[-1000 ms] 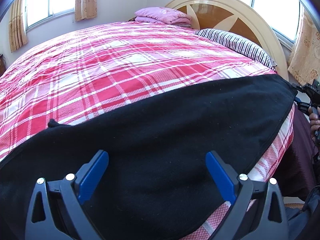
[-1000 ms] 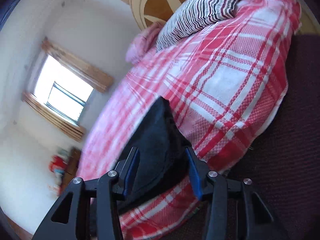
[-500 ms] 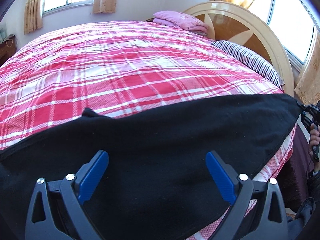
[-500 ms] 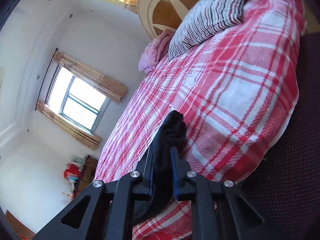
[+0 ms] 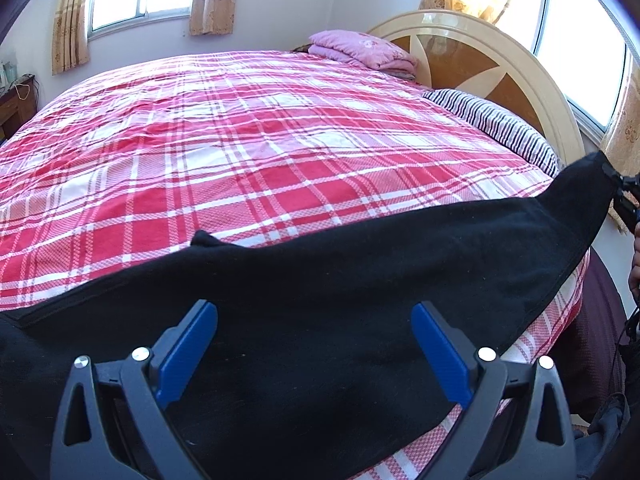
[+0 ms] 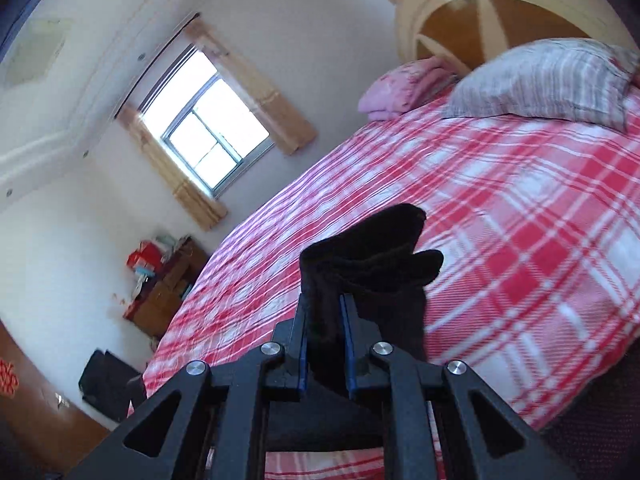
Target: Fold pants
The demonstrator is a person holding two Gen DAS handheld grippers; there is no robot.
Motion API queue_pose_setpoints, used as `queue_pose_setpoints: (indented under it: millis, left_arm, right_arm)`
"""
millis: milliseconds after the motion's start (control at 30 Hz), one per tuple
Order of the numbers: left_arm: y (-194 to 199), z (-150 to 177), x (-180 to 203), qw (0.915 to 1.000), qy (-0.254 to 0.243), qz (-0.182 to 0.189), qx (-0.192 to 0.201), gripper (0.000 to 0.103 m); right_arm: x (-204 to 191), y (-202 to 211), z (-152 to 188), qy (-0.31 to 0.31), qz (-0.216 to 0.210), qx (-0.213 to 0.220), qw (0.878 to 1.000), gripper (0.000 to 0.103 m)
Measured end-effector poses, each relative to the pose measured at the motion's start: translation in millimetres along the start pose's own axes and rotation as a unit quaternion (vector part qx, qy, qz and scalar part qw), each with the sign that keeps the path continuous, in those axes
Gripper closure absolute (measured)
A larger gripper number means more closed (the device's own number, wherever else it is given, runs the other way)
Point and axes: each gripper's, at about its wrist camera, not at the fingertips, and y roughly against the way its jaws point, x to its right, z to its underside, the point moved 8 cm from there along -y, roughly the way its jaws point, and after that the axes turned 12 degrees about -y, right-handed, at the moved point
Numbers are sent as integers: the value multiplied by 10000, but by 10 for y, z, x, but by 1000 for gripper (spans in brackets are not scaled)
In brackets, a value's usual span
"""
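Black fleece pants (image 5: 360,280) lay spread across the near edge of the bed covered with a red-and-white plaid cotton sheet (image 5: 240,152) in the left wrist view, their far right corner lifted off the sheet and pulled up toward the right edge of the picture. The left gripper (image 5: 314,350), black with blue pads, hung over the dark cloth with its jaws wide apart and nothing pinched between them. Behind the sheet stood a rounded cream-and-brown wooden headboard (image 5: 500,64), a navy-and-white striped pillow (image 5: 500,128) and a folded pink quilt (image 5: 360,48)

From the right wrist view, the right gripper (image 6: 325,312) had just been closing and was clamped on a bunched fold of the pants (image 6: 372,264), the fabric squeezed between the blue pads and sticking up above the fingertips, raised over the plaid sheet (image 6: 520,240). The pillow (image 6: 540,80) and quilt (image 6: 400,88) looked blurred near the headboard (image 6: 480,12). A brown wooden cabinet (image 6: 164,292) stood by the far wall
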Motion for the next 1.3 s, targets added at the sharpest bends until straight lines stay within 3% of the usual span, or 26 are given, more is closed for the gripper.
queue_pose_setpoints:
  millis: [300, 500, 667, 933, 1100, 1200, 1233, 1267, 1300]
  left_arm:
    - [46, -6, -126, 9998, 163, -6, 83, 3]
    - [54, -8, -163, 9997, 219, 10, 106, 3]
    - [54, -13, -158, 9996, 235, 48, 118, 3]
    - [29, -1, -70, 9991, 254, 329, 66, 3]
    - [4, -25, 82, 9977, 236, 637, 55, 3]
    - [-29, -85, 214, 9967, 112, 806, 43, 3]
    - [-45, -107, 267, 9961, 57, 883, 28, 3]
    - [-67, -132, 327, 9952, 6, 983, 8, 3]
    - [-92, -156, 388, 9939, -18, 1104, -8, 4]
  right_arm:
    - [-675, -705, 442, 531, -350, -757, 9951, 89]
    - [-1017, -1173, 889, 985, -428, -1329, 9853, 89]
    - [-1160, -1553, 1397, 1536, -267, -1856, 9702, 89]
    - [-1074, -1872, 2002, 2207, 110, -2442, 9442, 89]
    - [-995, -1993, 2290, 2711, 421, -2874, 9177, 89]
    - [-907, -2022, 2408, 2807, 593, -3163, 9042, 86]
    - [-904, -1999, 2399, 2739, 541, -3194, 9056, 80]
    - [-906, -1964, 2353, 2601, 447, -3215, 9094, 65]
    - [-904, -1915, 2286, 2446, 346, -3219, 9140, 58]
